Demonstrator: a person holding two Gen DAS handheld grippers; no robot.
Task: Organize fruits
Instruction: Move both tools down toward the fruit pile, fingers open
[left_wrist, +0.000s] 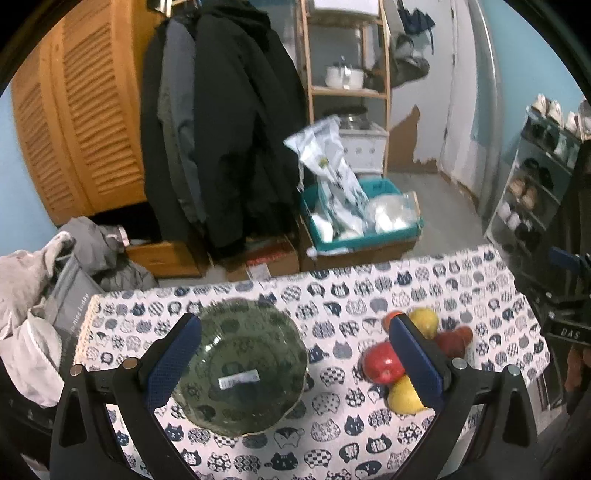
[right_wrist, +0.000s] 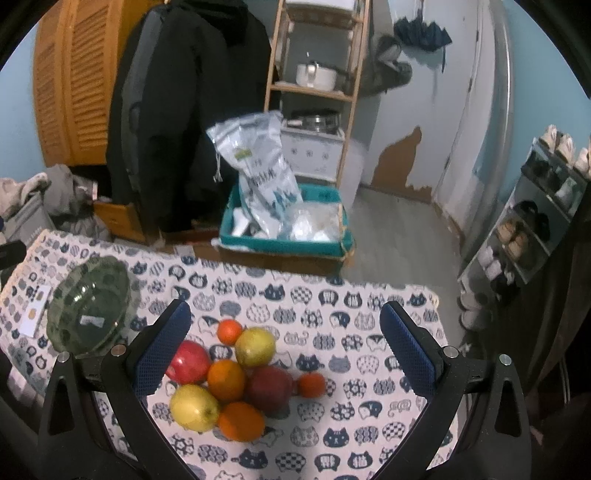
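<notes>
Fruit (right_wrist: 236, 384) sits in a tight heap on the cat-print tablecloth (right_wrist: 369, 369), and only my right wrist view shows the whole pile: a red apple (right_wrist: 190, 362) at the left, a darker red apple (right_wrist: 269, 386) at the right, two yellow-green fruits, one far (right_wrist: 255, 346) and one near (right_wrist: 194, 407), and oranges, with one (right_wrist: 226, 380) in the middle, one (right_wrist: 241, 420) at the near edge, a small one (right_wrist: 229, 330) at the far edge and another small one (right_wrist: 312, 384) just right of the dark apple. In my left wrist view the same heap (left_wrist: 384, 363) is partly hidden behind my right-hand finger pad (left_wrist: 415, 360).

That left view shows best the green glass bowl (left_wrist: 240, 365), which lies between the spread fingers; I see no fruit in it, only a pale label at its bottom. From the right wrist the bowl (right_wrist: 88, 314) sits far left of the fruit, apart from it, with a white card (right_wrist: 35, 308) lying just left of it.

My left gripper (left_wrist: 291, 356) is wide open above the bowl, holding nothing. My right gripper (right_wrist: 284, 343) is equally wide open, empty, with the fruit between its fingers toward the left one; I cannot tell whether that pad (right_wrist: 162, 350) touches the red apple.

Beyond the table, a teal bin (right_wrist: 280, 240) on the floor holds white plastic bags.
</notes>
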